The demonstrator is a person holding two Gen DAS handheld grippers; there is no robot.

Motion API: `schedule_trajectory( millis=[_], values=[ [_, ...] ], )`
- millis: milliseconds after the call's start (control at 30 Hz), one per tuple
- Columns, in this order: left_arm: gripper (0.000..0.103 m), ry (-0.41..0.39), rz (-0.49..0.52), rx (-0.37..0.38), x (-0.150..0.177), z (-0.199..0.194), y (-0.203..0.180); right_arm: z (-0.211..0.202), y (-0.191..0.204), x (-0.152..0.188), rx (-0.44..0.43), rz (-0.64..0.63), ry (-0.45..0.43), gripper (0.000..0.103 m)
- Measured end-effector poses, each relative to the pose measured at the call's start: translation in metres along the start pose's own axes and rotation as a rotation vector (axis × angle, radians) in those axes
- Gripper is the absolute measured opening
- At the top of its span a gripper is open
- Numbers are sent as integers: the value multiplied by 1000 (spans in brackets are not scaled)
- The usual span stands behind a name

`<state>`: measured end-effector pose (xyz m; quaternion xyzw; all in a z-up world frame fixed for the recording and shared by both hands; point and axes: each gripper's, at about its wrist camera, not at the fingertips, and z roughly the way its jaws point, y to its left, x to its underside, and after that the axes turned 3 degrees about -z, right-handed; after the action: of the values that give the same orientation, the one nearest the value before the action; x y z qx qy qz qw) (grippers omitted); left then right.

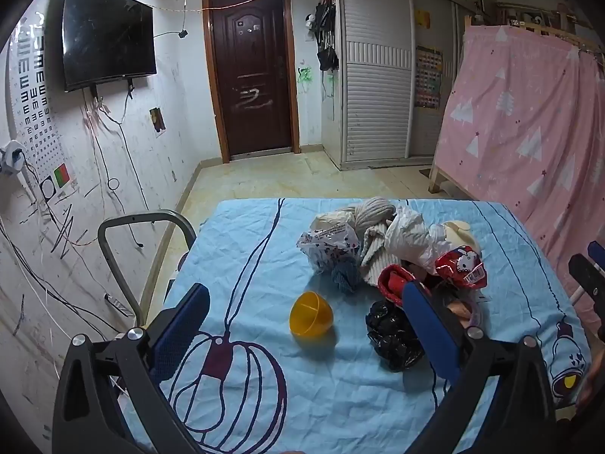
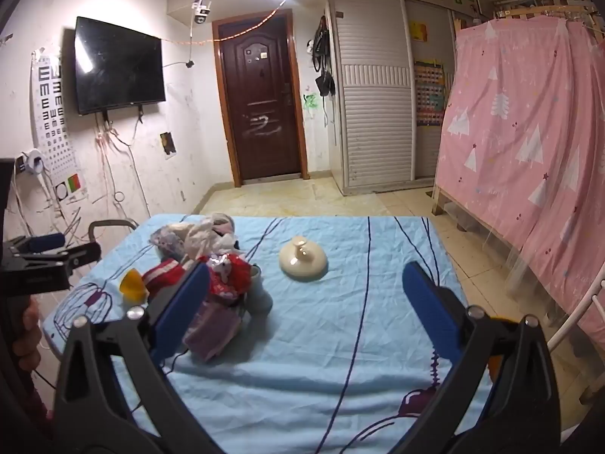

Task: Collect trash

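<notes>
A heap of trash lies on the blue-clothed table (image 1: 245,389): a printed white wrapper (image 1: 327,244), a red cartoon wrapper (image 1: 459,266), a crumpled black bag (image 1: 393,335) and knit cloth (image 1: 372,213). A yellow plastic half-shell (image 1: 311,314) lies in front of the heap. My left gripper (image 1: 306,323) is open, its jaws on either side of the shell and black bag, above the cloth. My right gripper (image 2: 306,302) is open and empty over the table (image 2: 340,359), right of the heap (image 2: 223,276). The left gripper also shows in the right wrist view (image 2: 56,251).
A cream lid (image 2: 302,261) sits on the table beyond the right gripper. A grey chair frame (image 1: 143,242) stands at the table's left edge. A pink curtain (image 1: 529,121) hangs on the right. A dark door (image 1: 251,75) and a wall TV (image 1: 107,36) are behind.
</notes>
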<state>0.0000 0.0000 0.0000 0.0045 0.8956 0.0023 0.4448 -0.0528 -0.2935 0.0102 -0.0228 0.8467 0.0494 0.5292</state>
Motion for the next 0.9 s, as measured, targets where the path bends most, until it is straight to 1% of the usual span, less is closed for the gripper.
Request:
schedule_trajectory(
  millis=[900],
  values=[
    [93, 2, 0, -4, 3, -2, -3, 0, 3, 0, 2, -4, -2, 97]
  ],
)
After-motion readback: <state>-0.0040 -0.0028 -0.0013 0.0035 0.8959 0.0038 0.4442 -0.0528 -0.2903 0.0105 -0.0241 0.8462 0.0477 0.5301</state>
